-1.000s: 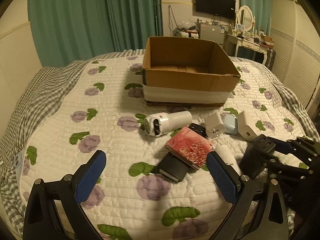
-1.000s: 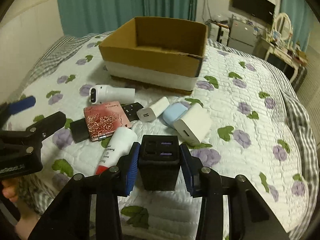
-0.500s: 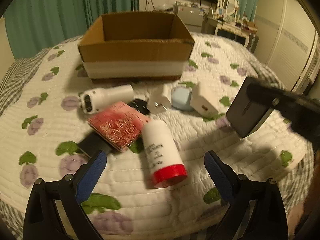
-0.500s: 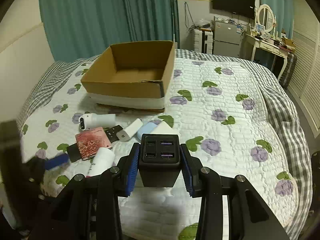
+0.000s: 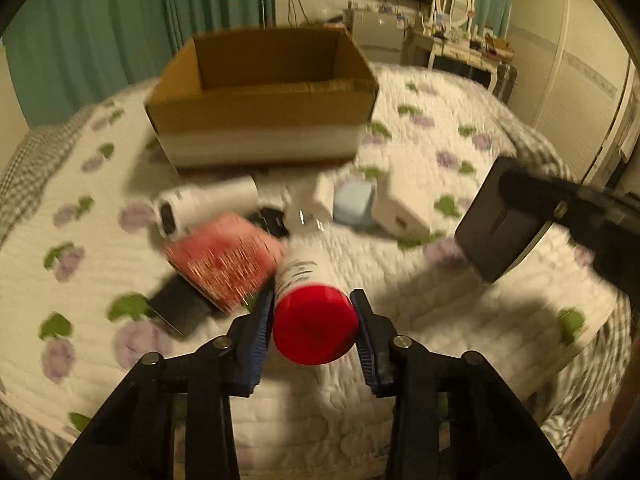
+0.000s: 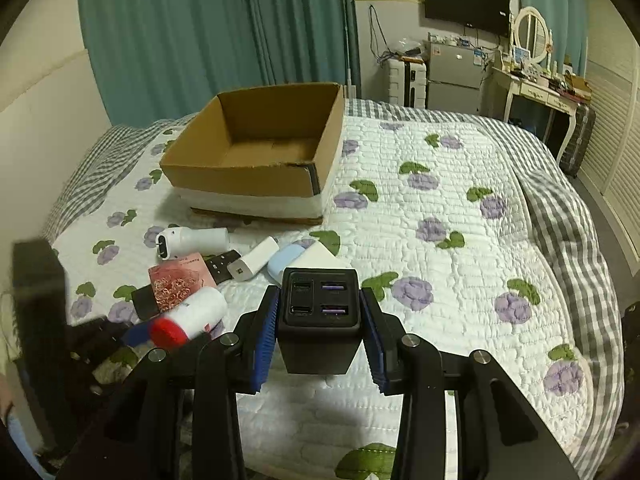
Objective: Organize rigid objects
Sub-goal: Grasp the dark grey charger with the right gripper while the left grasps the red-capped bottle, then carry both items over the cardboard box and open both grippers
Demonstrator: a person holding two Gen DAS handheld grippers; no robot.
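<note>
- Red-capped white bottle point(image 5: 314, 312): a cylinder with dark print on its side and a round red cap facing the left wrist camera. The left gripper point(image 5: 314, 332) pinches it at the cap end, blue pads against both sides, near the front edge of the bed point(image 6: 460, 240).
- Black charging block point(image 6: 320, 316): a boxy adapter whose top face shows four ports, two with purple inserts. The right gripper point(image 6: 320, 336) clamps it between its blue pads, above the quilt's front part.
- Cardboard box point(image 6: 256, 152): open-topped, brown, with a white band round its base, standing toward the far left of the bed.
- Between the box and the bottle lies a cluster on the quilt: a white cylindrical device point(image 6: 192, 240), a red patterned card case point(image 6: 180, 282) resting on a flat black item point(image 6: 142, 302), a small white charger point(image 6: 252, 260), a pale blue case point(image 6: 286, 260) and a larger white adapter point(image 5: 400, 210).
- The left view is blurred, so finer markings cannot be read.
</note>
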